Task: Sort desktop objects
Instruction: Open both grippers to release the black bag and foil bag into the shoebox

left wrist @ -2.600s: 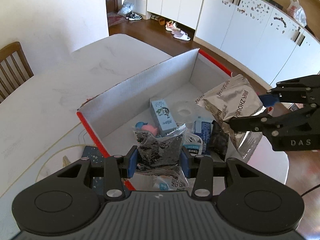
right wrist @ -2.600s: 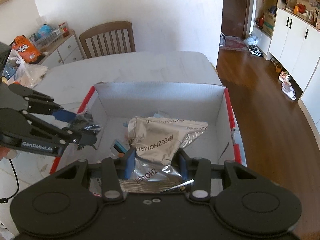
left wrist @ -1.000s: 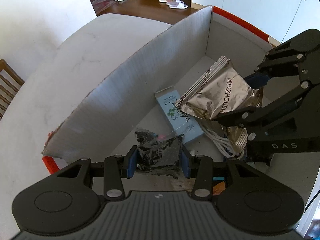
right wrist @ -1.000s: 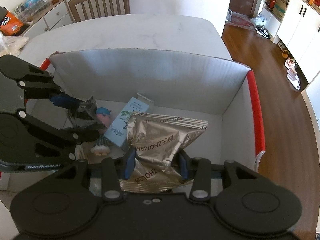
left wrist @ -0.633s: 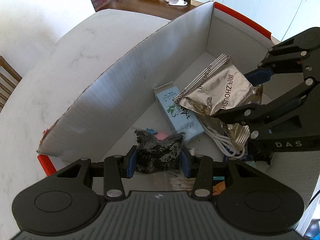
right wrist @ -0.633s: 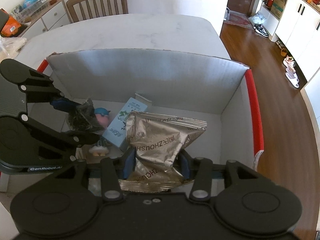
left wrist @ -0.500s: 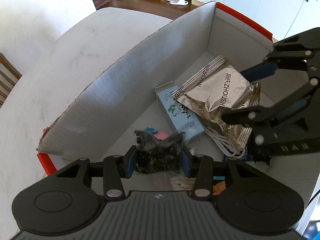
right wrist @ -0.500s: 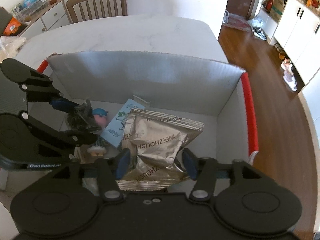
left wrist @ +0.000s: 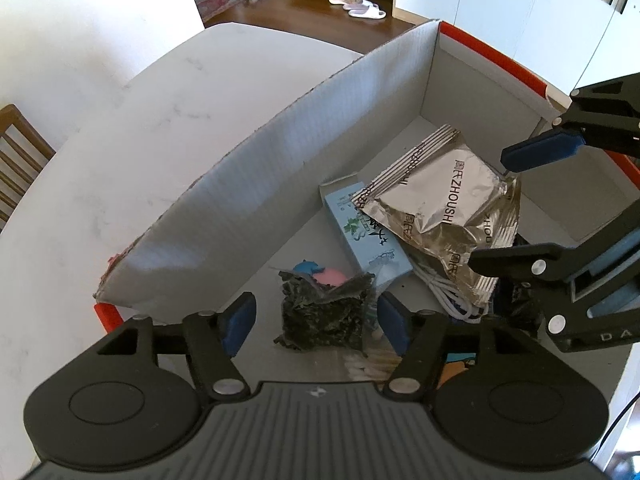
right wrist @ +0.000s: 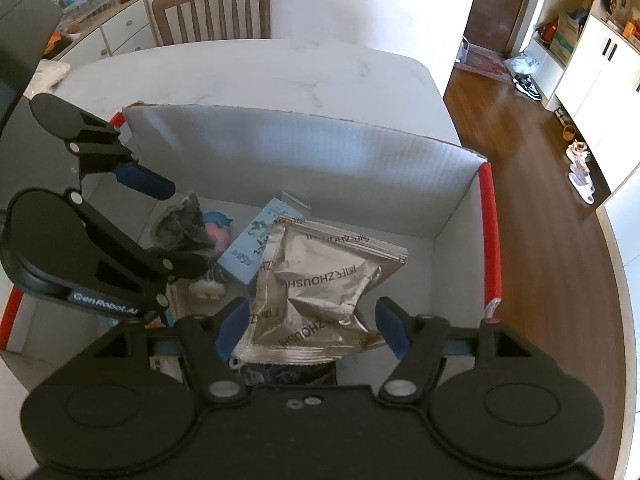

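Both grippers over box point(left wrist: 288, 184): left gripper point(left wrist: 316, 322) spread wide, dark packet point(left wrist: 326, 312) loose between; right gripper point(right wrist: 310, 326) likewise, foil bag point(right wrist: 320, 284) unclamped (resting on contents)

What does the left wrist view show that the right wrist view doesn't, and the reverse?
Only the left wrist view shows the white cable beneath the silver foil packet.

Only the right wrist view shows the sideboard with clutter on top.

Both show the cardboard box, the light blue carton, the dark packet with the pink and blue toy behind it, a wooden chair, and the left gripper and right gripper, jaws open.
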`<state>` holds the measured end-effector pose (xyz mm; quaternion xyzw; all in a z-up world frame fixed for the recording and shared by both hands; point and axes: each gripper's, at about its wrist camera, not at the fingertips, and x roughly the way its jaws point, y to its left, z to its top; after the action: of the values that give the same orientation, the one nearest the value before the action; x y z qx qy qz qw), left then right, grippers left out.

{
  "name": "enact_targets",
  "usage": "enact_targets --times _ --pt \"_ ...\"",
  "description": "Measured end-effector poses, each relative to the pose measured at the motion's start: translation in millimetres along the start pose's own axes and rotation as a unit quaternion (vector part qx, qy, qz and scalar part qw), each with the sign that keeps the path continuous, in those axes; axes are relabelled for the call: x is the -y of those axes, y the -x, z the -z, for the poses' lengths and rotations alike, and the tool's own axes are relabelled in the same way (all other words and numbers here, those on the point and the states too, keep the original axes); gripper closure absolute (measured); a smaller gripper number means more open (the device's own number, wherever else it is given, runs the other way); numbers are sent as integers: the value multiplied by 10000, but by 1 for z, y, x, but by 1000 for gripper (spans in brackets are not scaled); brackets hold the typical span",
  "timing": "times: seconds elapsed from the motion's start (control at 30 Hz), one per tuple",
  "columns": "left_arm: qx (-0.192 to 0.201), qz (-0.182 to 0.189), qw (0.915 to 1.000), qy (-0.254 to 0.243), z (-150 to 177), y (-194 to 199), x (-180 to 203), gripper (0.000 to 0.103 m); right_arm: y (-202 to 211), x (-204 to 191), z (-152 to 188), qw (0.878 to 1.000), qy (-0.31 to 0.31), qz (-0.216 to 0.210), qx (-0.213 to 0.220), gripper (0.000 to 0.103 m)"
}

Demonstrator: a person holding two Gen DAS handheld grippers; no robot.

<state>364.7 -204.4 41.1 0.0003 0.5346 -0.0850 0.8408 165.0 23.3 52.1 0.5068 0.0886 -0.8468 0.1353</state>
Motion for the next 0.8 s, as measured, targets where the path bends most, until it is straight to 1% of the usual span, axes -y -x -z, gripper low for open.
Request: enact_targets --times 0.07,0.17,0.23,0.33,0.43,0.8 --pt "6 23 10000 24 0 1 -2 37 3 -1 1 10000 8 -17 11 32" --pt "24 74 10000 43 3 6 -1 33 10 -1 2 10000 32 -51 56 32" --pt "42 89 9999 66 4 10 1 33 15 -2 2 9999 46 -81 80 31" --pt "58 115 9999 85 4 11 -10 33 22 -3 3 9998 18 -137 113 30" --pt "89 120 9999 74 2 12 -8 33 28 -3 6 9998 24 -177 128 30" --pt "212 156 9993 254 15 33 -9 33 52 -6 15 9993 71 -310 215 27"
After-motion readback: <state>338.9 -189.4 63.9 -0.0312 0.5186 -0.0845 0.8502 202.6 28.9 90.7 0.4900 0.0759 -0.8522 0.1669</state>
